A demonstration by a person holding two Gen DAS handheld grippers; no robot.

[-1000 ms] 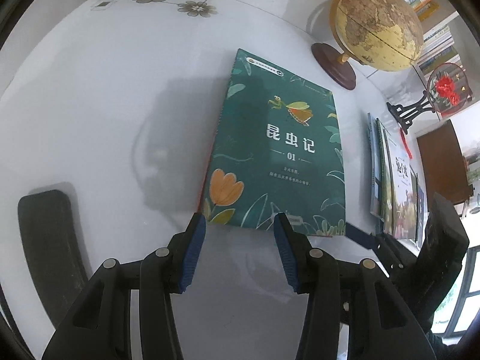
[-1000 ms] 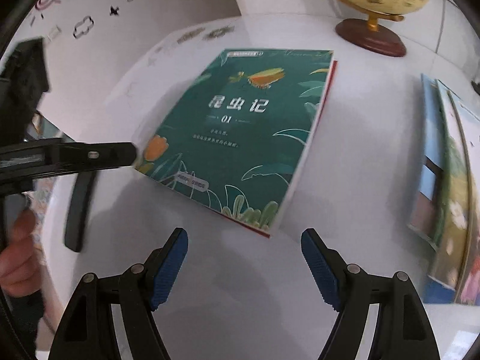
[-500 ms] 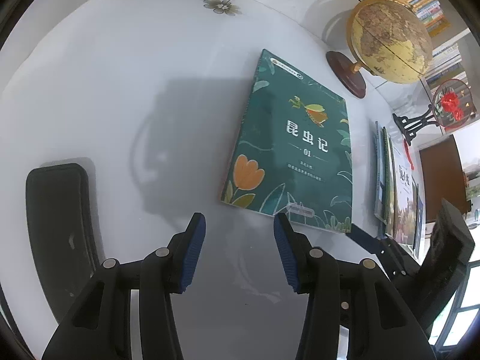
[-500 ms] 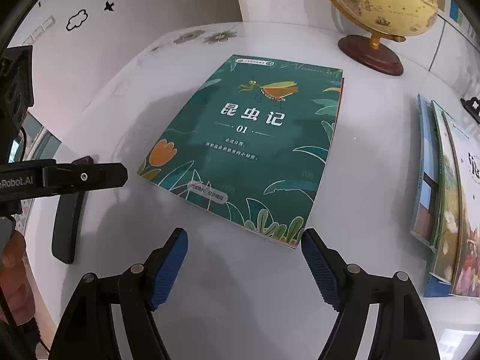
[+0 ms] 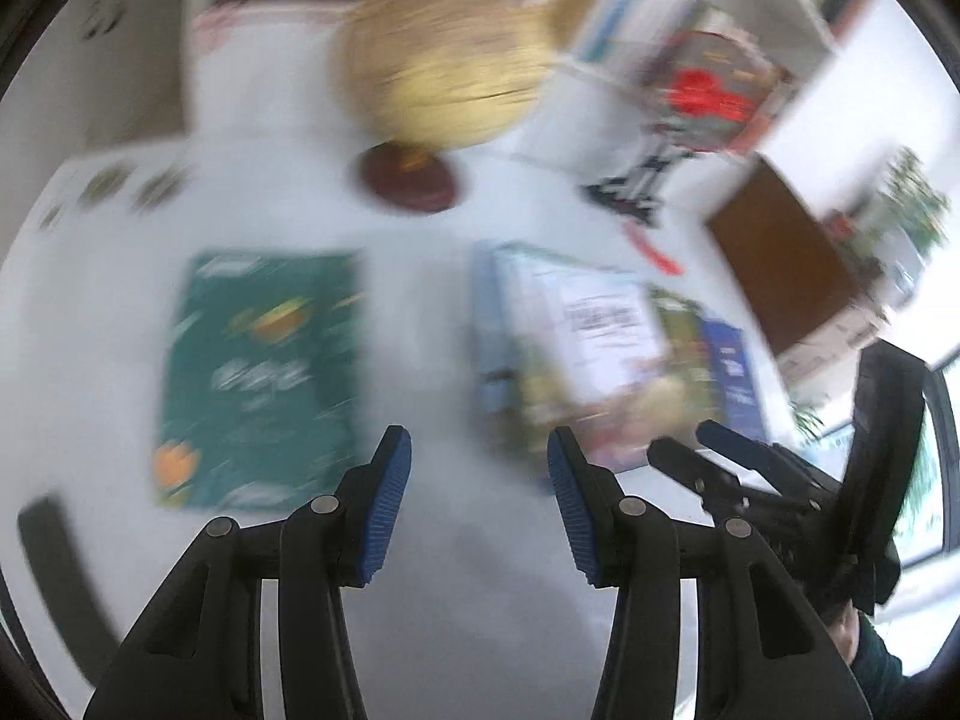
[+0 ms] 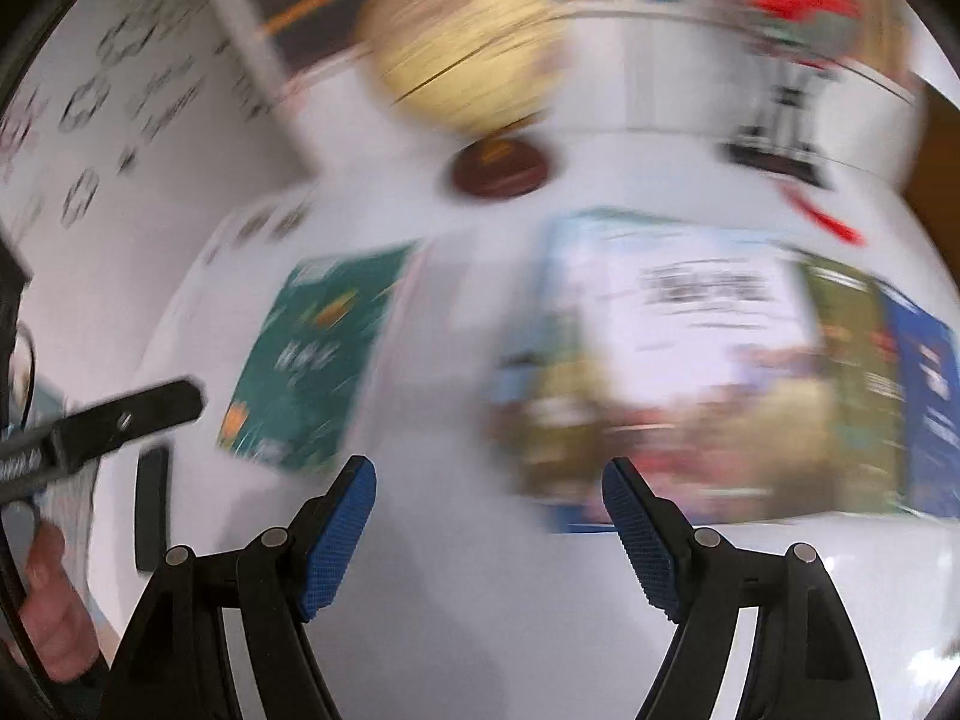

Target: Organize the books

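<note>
Both views are blurred by motion. A dark green book [image 5: 258, 378] [image 6: 312, 360] lies flat on the white table [image 5: 420, 570]. To its right lies a spread pile of several books [image 5: 606, 354] [image 6: 708, 384] with a pale cover on top. My left gripper [image 5: 480, 456] hovers over the bare table between the green book and the pile; its jaws are opening and nothing is between them. My right gripper [image 6: 489, 480] is open and empty, just left of the pile's near edge. It also shows at the right of the left wrist view [image 5: 696, 444].
A yellow globe [image 5: 444, 72] on a brown base [image 5: 411, 183] stands at the back of the table. A black stand with a red ornament [image 5: 702, 90] is behind the pile. Bookshelves fill the back right. A black chair back [image 5: 60, 576] sits at the left edge.
Both grippers have risen and swung right, so the green book now lies to the left and the pile of books sits ahead. The left jaws stand wider apart.
</note>
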